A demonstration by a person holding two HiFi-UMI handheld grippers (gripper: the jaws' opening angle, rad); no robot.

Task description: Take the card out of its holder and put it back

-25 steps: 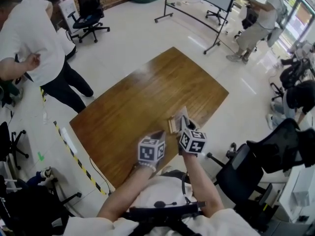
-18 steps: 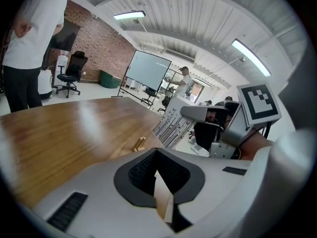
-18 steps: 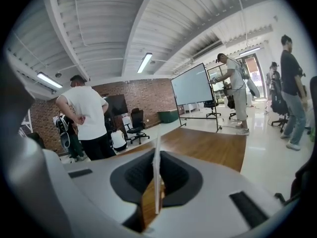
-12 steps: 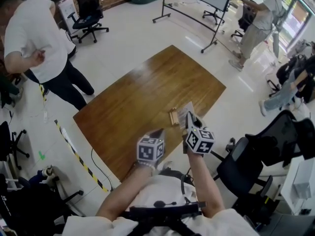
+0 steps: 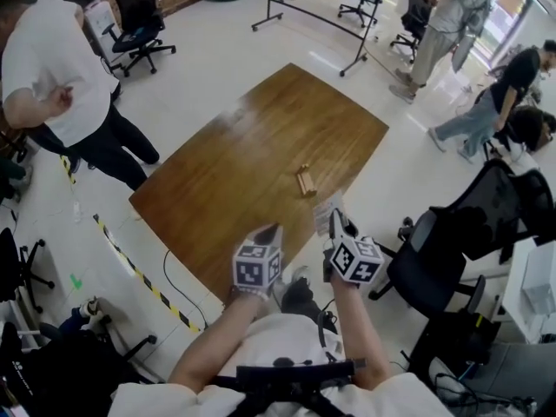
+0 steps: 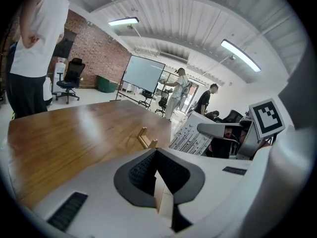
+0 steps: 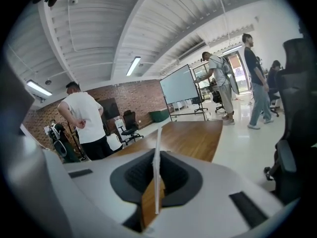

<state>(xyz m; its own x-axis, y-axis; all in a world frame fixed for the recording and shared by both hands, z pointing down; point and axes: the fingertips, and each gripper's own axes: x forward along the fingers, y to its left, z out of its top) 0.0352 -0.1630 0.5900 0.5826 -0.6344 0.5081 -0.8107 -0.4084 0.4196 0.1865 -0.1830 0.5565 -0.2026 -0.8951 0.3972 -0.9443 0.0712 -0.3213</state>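
First, the head view: the wooden table (image 5: 234, 155) lies slantwise on the pale floor; the small wooden holder (image 5: 305, 180) sits on it near its right edge; the right gripper (image 5: 335, 219) holds the white card (image 5: 327, 208) just past the table's near edge, apart from the holder; the left gripper (image 5: 272, 231) is beside it at that same edge; a person in a white shirt (image 5: 52, 68) stands at far left. Next, the left gripper view: its own jaws are pressed together with nothing between them; beyond them the holder (image 6: 146, 139) rests on the table (image 6: 64, 133); to its right the card (image 6: 190, 139) shows its printed face. Last, the right gripper view: the jaws are clamped on the card (image 7: 156, 148), seen edge-on as a thin upright white line between the dark pads (image 7: 133, 175); the table (image 7: 190, 138) stretches beyond.
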